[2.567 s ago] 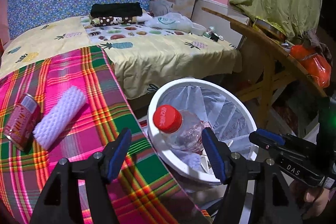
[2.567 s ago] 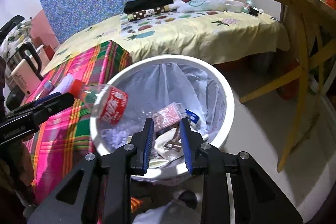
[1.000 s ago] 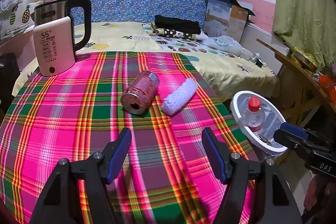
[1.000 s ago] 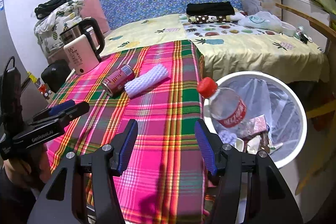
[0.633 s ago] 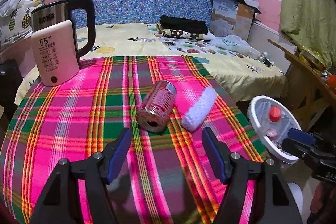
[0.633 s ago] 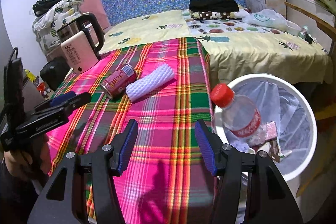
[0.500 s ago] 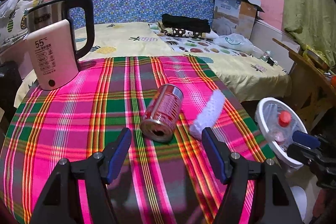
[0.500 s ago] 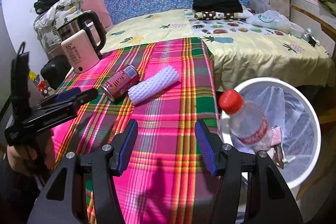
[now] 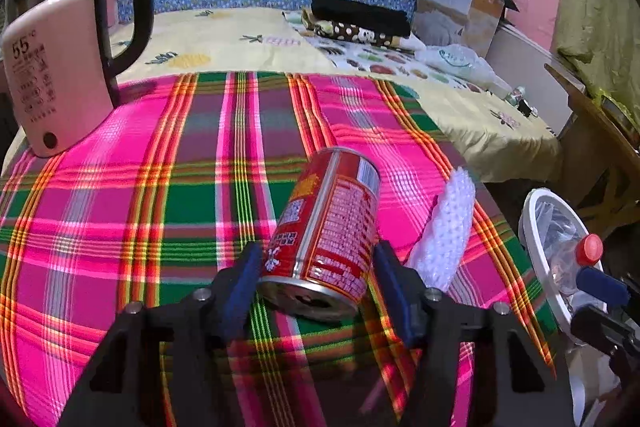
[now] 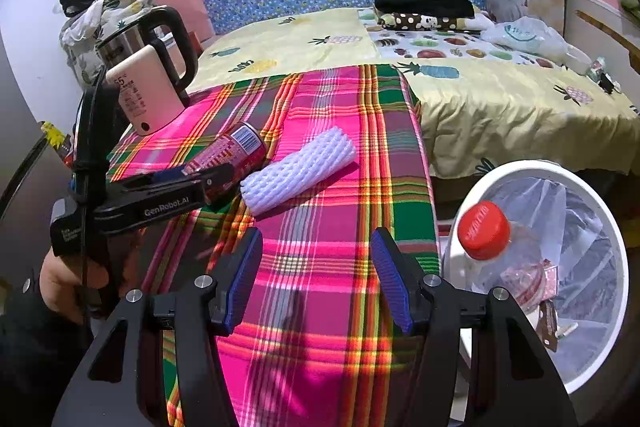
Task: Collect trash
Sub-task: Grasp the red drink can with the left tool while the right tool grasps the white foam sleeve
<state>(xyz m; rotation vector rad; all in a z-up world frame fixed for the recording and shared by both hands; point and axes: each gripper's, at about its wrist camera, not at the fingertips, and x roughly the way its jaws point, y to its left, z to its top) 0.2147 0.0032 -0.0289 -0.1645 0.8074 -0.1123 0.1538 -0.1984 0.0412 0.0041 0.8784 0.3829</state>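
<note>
A red can [image 9: 328, 231] lies on its side on the plaid cloth [image 9: 160, 195]. My left gripper [image 9: 316, 279] is open with its blue pads on either side of the can's near end. It also shows in the right wrist view [image 10: 176, 187] beside the can [image 10: 232, 155]. A white foam net sleeve [image 9: 444, 227] [image 10: 300, 171] lies just right of the can. My right gripper [image 10: 316, 279] is open and empty over the cloth. The white trash bin [image 10: 600, 203] [image 9: 532, 227] holds a plastic bottle with a red cap [image 10: 484, 231] and wrappers.
A pink electric kettle [image 9: 60, 59] [image 10: 148, 87] stands at the table's far left. A bed with a yellow sheet [image 10: 480, 99], folded clothes and a cardboard box [image 9: 456, 7] lies behind. A wooden table [image 9: 600, 131] stands at the right.
My left gripper left the bin, swung to the table and moved up to the can, which now sits between its open fingers. My right gripper opened and moved over the cloth.
</note>
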